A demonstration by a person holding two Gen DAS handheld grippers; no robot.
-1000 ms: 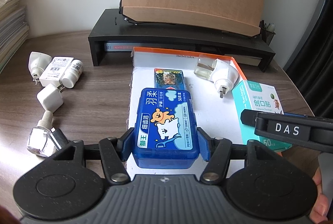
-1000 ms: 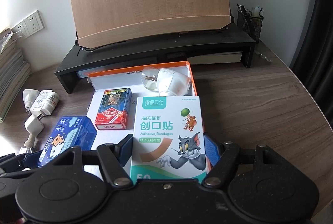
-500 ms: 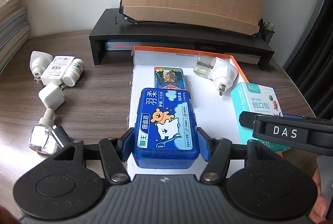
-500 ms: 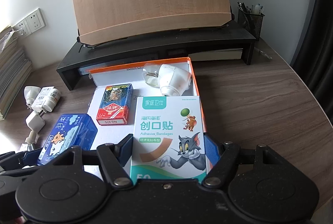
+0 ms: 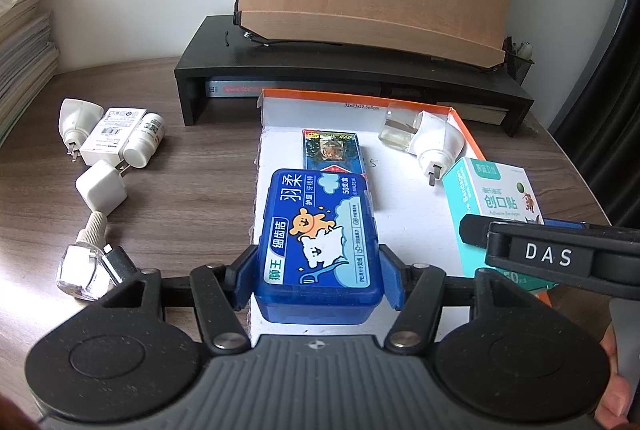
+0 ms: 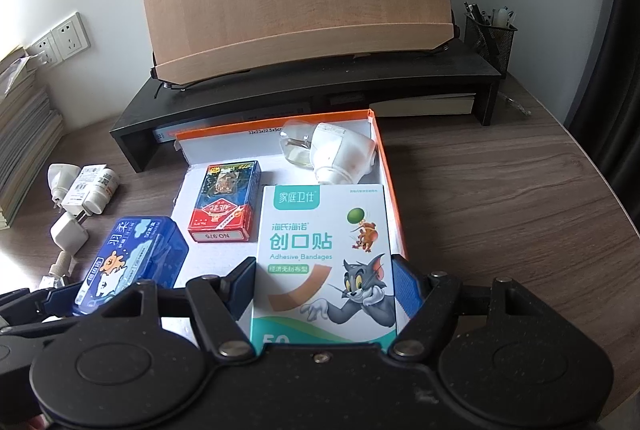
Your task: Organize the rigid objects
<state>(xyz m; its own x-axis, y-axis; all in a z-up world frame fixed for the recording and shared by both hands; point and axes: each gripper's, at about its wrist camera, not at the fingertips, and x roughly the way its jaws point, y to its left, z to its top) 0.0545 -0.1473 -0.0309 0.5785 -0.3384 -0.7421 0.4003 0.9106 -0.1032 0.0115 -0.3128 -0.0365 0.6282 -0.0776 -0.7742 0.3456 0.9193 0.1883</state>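
My left gripper (image 5: 317, 280) is shut on a blue floss-pick box (image 5: 316, 230), held over the front left edge of a white tray with an orange rim (image 5: 400, 206). My right gripper (image 6: 323, 282) is shut on a teal and white adhesive bandage box (image 6: 324, 242), which sits over the tray's right side (image 6: 384, 166). The bandage box (image 5: 492, 190) also shows in the left wrist view. Inside the tray lie a pack of playing cards (image 6: 226, 202) and a white plug-in repellent heater with its liquid bottle (image 6: 336, 154). I cannot tell whether either held box touches the tray.
On the wooden desk left of the tray lie a white plug (image 5: 74, 118), a small white carton (image 5: 114, 134), a pill bottle (image 5: 146, 142), a charger cube (image 5: 100, 190) and a glass refill bottle (image 5: 86, 258). Behind stands a black riser (image 5: 320, 70) bearing a wooden board. A pen holder (image 6: 490, 38) stands far right.
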